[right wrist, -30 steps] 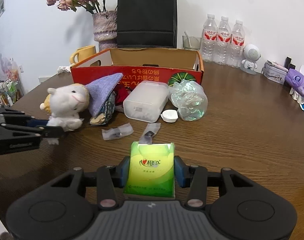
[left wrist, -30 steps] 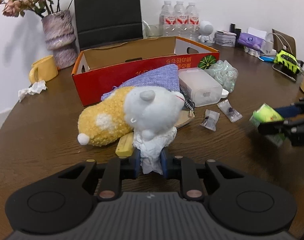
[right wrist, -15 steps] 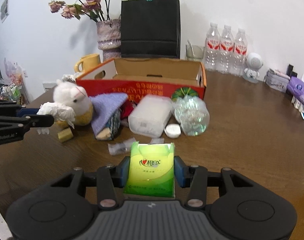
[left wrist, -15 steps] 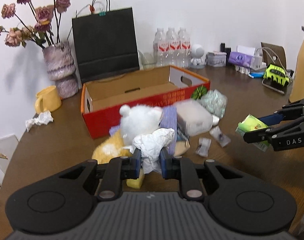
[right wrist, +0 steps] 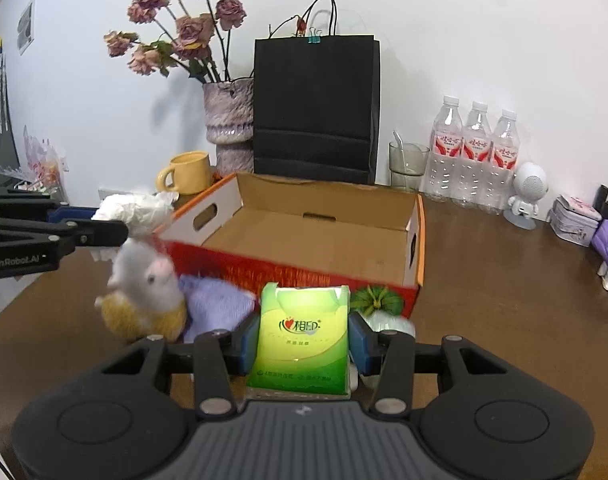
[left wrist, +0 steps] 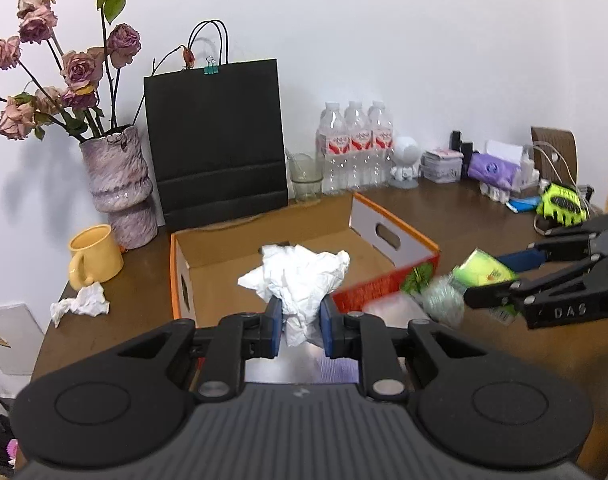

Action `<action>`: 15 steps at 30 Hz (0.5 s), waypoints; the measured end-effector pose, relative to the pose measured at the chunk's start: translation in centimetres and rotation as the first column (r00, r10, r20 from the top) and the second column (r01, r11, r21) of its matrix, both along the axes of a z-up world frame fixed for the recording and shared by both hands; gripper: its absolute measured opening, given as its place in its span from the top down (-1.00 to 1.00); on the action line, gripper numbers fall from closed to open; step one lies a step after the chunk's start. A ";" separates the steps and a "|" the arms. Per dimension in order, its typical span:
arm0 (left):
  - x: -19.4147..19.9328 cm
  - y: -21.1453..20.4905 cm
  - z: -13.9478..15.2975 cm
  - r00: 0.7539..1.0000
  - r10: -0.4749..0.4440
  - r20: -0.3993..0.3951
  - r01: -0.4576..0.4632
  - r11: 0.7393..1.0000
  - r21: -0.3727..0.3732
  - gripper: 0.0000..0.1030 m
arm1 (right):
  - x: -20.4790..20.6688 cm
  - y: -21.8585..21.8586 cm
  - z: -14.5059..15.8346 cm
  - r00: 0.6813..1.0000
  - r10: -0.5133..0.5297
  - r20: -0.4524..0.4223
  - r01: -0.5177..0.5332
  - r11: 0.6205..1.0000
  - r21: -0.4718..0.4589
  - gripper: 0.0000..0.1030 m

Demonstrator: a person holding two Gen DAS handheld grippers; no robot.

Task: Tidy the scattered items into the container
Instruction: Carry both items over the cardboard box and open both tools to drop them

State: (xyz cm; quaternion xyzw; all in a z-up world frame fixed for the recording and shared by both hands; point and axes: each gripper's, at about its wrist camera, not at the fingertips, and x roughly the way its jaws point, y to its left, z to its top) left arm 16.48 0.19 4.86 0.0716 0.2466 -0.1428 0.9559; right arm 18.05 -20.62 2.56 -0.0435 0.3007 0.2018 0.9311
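My left gripper (left wrist: 301, 327) is shut on a crumpled white tissue (left wrist: 300, 276), held in the air before the near wall of the red cardboard box (left wrist: 383, 294). In the right wrist view that tissue (right wrist: 138, 210) hangs at the box's left corner. My right gripper (right wrist: 304, 338) is shut on a green tissue packet (right wrist: 304, 340), raised in front of the open box (right wrist: 315, 236), whose brown floor is bare. A white and yellow plush toy (right wrist: 144, 300) and a purple cloth (right wrist: 218, 306) lie below, against the box front.
Behind the box stand a black paper bag (right wrist: 315, 108), a flower vase (left wrist: 116, 188), a yellow mug (left wrist: 94, 256), a glass and three water bottles (right wrist: 475, 152). Another crumpled tissue (left wrist: 80, 304) lies by the mug. Small items line the table's right side.
Both grippers have risen with their loads and moved toward the box. The tissue left the plush toy and tabletop. The box interior now shows from above.
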 end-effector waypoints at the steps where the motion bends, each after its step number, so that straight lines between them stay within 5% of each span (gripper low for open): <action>1: 0.8 0.0 0.3 1.000 0.006 -0.003 -0.006 1.000 -0.010 0.62 | 0.9 0.1 0.3 1.000 0.002 -0.005 -0.002 1.000 0.008 0.14; 15: 11.9 1.8 -1.9 0.987 0.073 -0.145 -0.076 0.997 -0.012 0.62 | 11.6 2.1 0.2 0.998 -0.011 -0.062 0.010 1.000 -0.003 0.14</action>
